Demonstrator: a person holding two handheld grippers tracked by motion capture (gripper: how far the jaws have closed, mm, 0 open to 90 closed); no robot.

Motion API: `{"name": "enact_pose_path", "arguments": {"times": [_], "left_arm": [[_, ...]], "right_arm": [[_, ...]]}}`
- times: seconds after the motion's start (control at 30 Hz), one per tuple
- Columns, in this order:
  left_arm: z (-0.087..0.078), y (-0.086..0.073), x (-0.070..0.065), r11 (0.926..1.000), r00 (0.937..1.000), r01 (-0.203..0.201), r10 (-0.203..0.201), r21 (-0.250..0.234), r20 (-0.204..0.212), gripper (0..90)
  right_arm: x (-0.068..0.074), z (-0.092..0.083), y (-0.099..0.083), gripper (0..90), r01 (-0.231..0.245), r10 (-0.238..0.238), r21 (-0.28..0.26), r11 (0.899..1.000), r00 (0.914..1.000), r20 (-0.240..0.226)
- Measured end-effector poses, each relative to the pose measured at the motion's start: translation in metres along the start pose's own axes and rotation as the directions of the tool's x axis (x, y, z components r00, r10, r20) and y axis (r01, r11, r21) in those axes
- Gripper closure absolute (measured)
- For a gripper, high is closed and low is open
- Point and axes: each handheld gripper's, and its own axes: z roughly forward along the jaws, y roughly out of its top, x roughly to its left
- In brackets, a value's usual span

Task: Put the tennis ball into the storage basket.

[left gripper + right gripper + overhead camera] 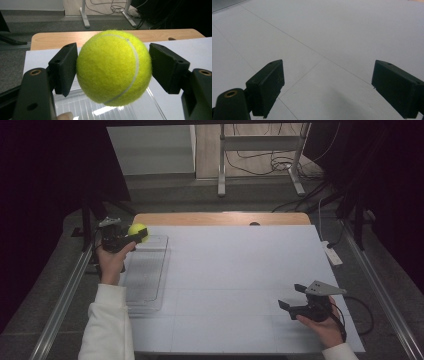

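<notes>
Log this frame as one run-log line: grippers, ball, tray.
left gripper: shut on tennis ball | ball: above clear tray, far end | right gripper: open, nothing between jaws, over white table sheet

Your left gripper (134, 236) holds the tennis ball (137, 230) above the far end of the clear tray (145, 290), which lies at the table's (225, 270) left edge. Your right gripper (292, 296) sits well apart, near right.

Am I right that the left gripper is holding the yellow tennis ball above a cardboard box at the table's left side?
Not quite: the left gripper does hold the tennis ball, but above a clear plastic tray, not a cardboard box, as the high view shows.
</notes>
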Motion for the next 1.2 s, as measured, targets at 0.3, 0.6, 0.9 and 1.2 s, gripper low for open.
{"name": "enact_pose_path", "arguments": {"times": [0.3, 0.6, 0.9, 1.2], "left_arm": [[0.007, -0.003, 0.003, 0.9996, 0.9999, -0.003, 0.003, 0.029, -0.01, 27.5], [0.011, -0.006, 0.009, 0.999, 0.9997, 0.004, -0.003, 0.045, -0.025, 27.5], [0.015, -0.009, 0.014, 0.9982, 0.9993, 0.008, -0.006, 0.059, -0.038, 27.5], [0.02, -0.012, 0.019, 0.9964, 0.9986, 0.015, -0.011, 0.083, -0.052, 27.4]], "right_arm": [[-0.001, 0.0, 0.0, 11.2, 0.0, 0.0, 0.003, 1.0, 1.0, 0.0], [-0.001, 0.0, 0.0, 11.3, -0.001, 0.001, 0.002, 1.0, 1.0, 0.001], [0.0, 0.0, 0.0, 11.3, -0.002, 0.002, 0.001, 1.0, 1.0, 0.002], [0.0, 0.0, 0.0, 11.3, -0.002, 0.002, 0.001, 1.0, 1.0, 0.002]]}}
